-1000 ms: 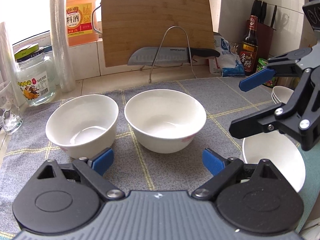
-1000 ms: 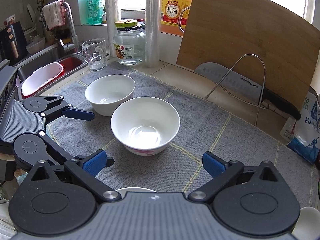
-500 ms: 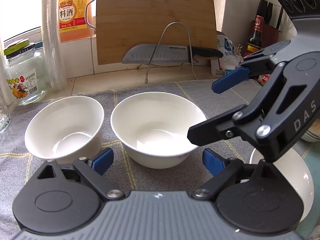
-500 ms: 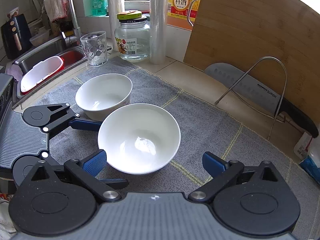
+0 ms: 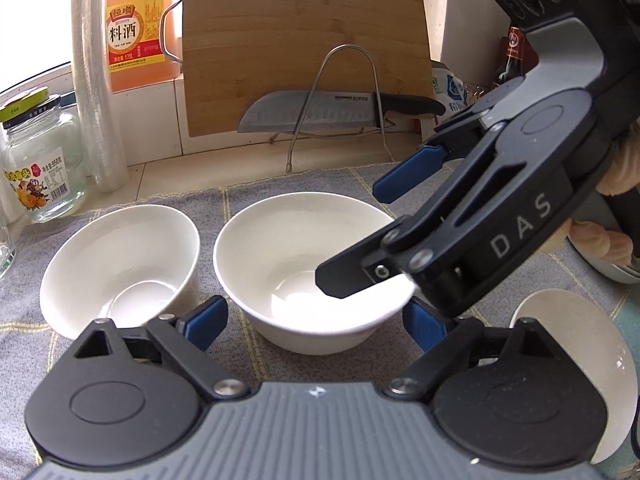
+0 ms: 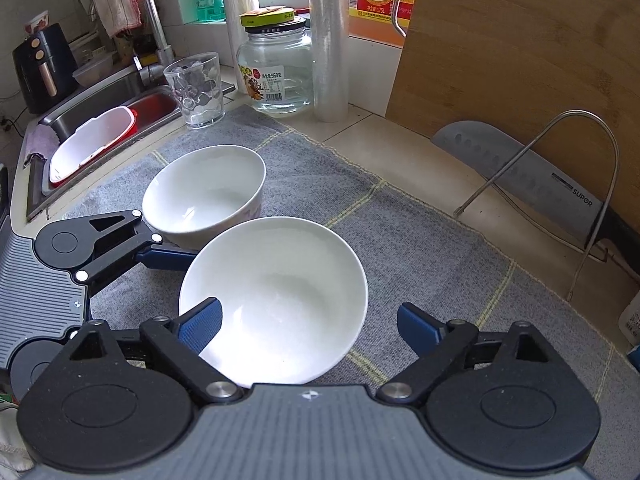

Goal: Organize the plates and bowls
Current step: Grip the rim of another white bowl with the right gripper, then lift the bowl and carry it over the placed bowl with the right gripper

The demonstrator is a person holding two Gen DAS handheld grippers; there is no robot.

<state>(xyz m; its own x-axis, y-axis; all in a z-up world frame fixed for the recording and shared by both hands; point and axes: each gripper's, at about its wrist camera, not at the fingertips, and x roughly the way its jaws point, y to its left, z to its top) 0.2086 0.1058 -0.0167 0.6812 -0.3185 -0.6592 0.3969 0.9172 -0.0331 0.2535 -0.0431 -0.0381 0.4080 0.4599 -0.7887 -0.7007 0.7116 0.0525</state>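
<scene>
Both grippers' fingers closing, nothing pinched yet: left gripper point(image 5: 316, 322) & right gripper point(image 6: 310, 322) straddle middle bowl point(image 6: 276, 296).

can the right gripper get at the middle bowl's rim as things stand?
Probably yes. The right gripper is closing with the middle bowl rim between its jaws, one pad inside the bowl and one outside, neither visibly pressing. The left gripper sits by the far side, apart.

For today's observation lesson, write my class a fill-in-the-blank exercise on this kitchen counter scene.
1. The two white bowls stand on a grey ____.
2. The knife leans against a wooden cutting ____.
3. The glass jar has a ____ lid.
4. One finger of the right hand-held gripper reaches inside the nearer ____.

Missing words: cloth; board; yellow; bowl
</scene>
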